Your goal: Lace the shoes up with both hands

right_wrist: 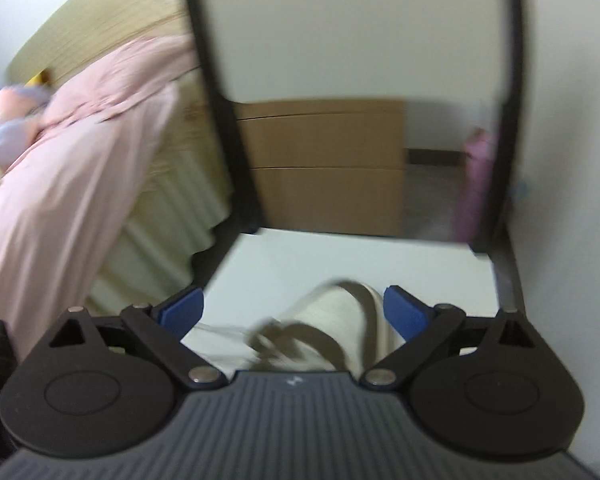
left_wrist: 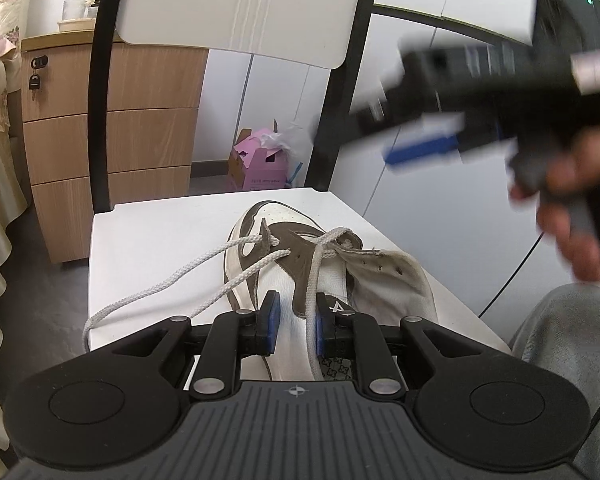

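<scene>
Left wrist view: the shoe (left_wrist: 300, 264) lies on the white chair seat (left_wrist: 160, 240), and the left gripper (left_wrist: 296, 316) sits low over its tongue, jaws partly open — one lace (left_wrist: 312, 304) runs between them, ungripped. The right gripper (right_wrist: 294, 312) hovers above the shoe, jaws spread wide and empty — blurred.

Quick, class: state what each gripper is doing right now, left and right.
Left gripper: open around the shoe tongue, lace between its fingers, not clamped.
Right gripper: wide open, empty, above the shoe.
</scene>
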Demonstrator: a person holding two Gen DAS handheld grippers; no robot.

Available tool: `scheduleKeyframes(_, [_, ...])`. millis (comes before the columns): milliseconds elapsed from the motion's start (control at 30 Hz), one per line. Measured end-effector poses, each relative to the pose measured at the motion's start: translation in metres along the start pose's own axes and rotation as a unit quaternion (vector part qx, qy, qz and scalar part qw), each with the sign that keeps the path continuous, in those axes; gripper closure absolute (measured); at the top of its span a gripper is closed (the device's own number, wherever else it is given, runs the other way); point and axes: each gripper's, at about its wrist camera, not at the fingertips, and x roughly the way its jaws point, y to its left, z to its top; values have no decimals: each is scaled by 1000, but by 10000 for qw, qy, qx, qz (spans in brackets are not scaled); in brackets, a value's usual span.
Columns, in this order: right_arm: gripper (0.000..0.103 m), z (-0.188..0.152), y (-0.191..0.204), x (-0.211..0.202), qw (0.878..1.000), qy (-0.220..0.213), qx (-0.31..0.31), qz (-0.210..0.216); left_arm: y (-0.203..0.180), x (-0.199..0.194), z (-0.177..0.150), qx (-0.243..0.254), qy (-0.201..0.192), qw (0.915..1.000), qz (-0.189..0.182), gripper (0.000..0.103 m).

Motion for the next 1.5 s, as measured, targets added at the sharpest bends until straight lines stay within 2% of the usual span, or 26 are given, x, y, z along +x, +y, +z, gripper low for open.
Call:
scheduleKeyframes(100, [6,-27,-20,3,9984,-50,571,-14,0,0,0,-9,9,10000,11,85])
scheduleKeyframes(167, [6,-38,-26,5,9973,-60,737,-19,0,-1,2,0,35,10000,19,85])
scheduleKeyframes(500, [6,-66,-25,16,9956,-177,886,264,2,1,5,-87,10,10000,-26,85])
scheduleKeyframes(800, [6,-80,-23,28,9965,151,802,169,3,1,6,-127,19,9999,-11,85])
scheduleKeyframes(900, [6,-82,-24,31,9966,175,800,85,5,-3,7,-179,-56,9998,-70,84])
scheduleKeyframes(933, [6,-83,-25,31,9964,174,830,74,6,-5,8,-223,-98,9997,-88,81])
scheduleKeyframes(1200, [3,-86,-27,31,9965,130,825,-10,11,-17,12,-434,-297,9983,-235,80])
scheduleKeyframes(1300, [2,-86,-26,31,9969,93,780,-60,10,-24,14,-464,-484,9971,-354,80])
scheduleKeyframes(1500, [2,-87,-24,24,9976,-113,690,-25,26,-36,18,-1036,-863,9889,-617,78])
